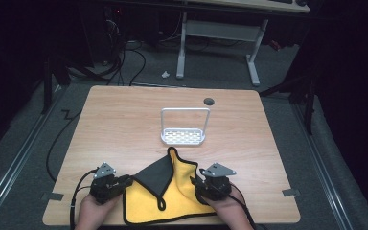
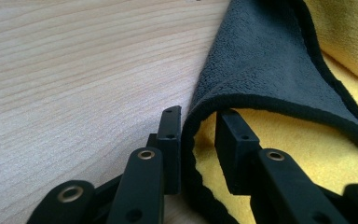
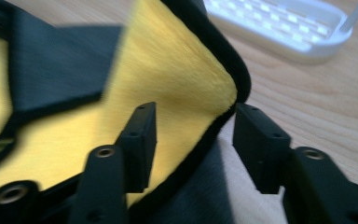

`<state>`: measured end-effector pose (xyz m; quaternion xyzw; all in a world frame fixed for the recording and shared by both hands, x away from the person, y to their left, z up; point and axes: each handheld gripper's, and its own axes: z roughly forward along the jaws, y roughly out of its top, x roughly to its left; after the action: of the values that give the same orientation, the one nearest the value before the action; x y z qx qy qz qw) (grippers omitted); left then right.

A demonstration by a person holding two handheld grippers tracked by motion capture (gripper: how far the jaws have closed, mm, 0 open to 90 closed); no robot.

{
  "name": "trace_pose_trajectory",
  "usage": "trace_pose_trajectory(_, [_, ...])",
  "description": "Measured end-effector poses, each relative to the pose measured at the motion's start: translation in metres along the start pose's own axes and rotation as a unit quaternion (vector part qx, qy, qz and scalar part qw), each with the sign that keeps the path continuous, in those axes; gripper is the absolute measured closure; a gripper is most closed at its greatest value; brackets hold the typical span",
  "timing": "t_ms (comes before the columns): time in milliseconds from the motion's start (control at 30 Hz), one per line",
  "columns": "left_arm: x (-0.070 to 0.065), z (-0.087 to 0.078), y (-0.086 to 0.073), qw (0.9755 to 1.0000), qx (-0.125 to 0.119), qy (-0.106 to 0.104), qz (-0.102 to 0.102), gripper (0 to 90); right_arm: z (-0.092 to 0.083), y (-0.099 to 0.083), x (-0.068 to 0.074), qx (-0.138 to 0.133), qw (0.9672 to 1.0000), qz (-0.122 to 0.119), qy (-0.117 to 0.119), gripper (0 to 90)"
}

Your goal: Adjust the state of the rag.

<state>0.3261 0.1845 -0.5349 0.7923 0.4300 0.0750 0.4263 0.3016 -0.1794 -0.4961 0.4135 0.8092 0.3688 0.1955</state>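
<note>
**Folded cloth between two tools on a wooden tabletop**

Dark floor, cables and the white legs of another desk surround the light wooden tabletop [image 1: 124,124]. Near its middle stands a small white rack [image 1: 183,135] with a perforated base and a tall wire handle; a dark round hole [image 1: 209,101] sits beyond it toward the far edge.

At the near edge lies a yellow cloth [image 1: 172,199] with black trim and a dark grey underside. One corner is folded over toward the centre, showing a grey triangle, and a yellow flap rises toward the rack.

The left tool [image 2: 198,140] sits at the cloth's left side, held by a hand [image 1: 93,211]. Its jaws stand slightly apart, one on each side of the folded edge, with the black trim running between them; they have not closed on it.

The right tool [image 3: 193,135] sits at the cloth's right side, held by the other hand [image 1: 225,208]. Its jaws are wide apart, straddling the raised trimmed edge of the yellow flap without pinching it. The rack shows just beyond.
</note>
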Motion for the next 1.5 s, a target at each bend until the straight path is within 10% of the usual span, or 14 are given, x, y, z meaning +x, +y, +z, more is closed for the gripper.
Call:
trace_pose_trajectory(233, [0.000,-0.001,-0.001,1.0000,-0.001,0.000,-0.003,71.6,0.028,0.018,-0.027,-0.009,0.9993,0.033,0.014,40.3])
trace_pose_trajectory(367, [0.000,-0.001,-0.001,1.0000,-0.001,-0.002,-0.003,71.4,0.044,0.016,-0.013,0.025,0.9987,0.006,0.044,61.4])
trace_pose_trajectory(533, [0.000,-0.001,-0.001,1.0000,0.000,-0.001,-0.003,71.6,0.034,0.014,0.003,0.003,0.9985,-0.052,-0.015,90.0])
trace_pose_trajectory(733, [0.000,-0.001,-0.001,1.0000,0.000,0.001,-0.002,71.6,0.009,0.011,-0.021,-0.006,0.9992,-0.014,-0.038,90.0])
trace_pose_trajectory(800, [0.000,0.000,0.000,1.0000,-0.001,0.000,-0.003,71.6,0.008,0.005,-0.018,0.005,0.9999,0.012,0.002,64.5])
trace_pose_trajectory(933, [0.000,-0.001,-0.001,1.0000,0.000,0.002,-0.001,71.6,0.017,-0.007,0.000,0.039,0.9983,0.033,0.028,50.8])
trace_pose_trajectory(1100, [0.000,-0.001,-0.001,1.0000,0.000,0.000,-0.002,71.6,0.021,-0.010,0.008,0.045,0.9989,-0.010,0.004,79.5])
trace_pose_trajectory(1267, [0.001,-0.001,0.000,1.0000,-0.001,0.000,-0.003,71.7,0.013,-0.008,0.014,0.031,0.9981,-0.049,-0.019,84.2])
trace_pose_trajectory(1500, [0.001,-0.001,-0.001,1.0000,-0.001,0.002,-0.006,72.2,-0.011,-0.004,-0.022,0.000,0.9979,-0.010,-0.063,83.5])
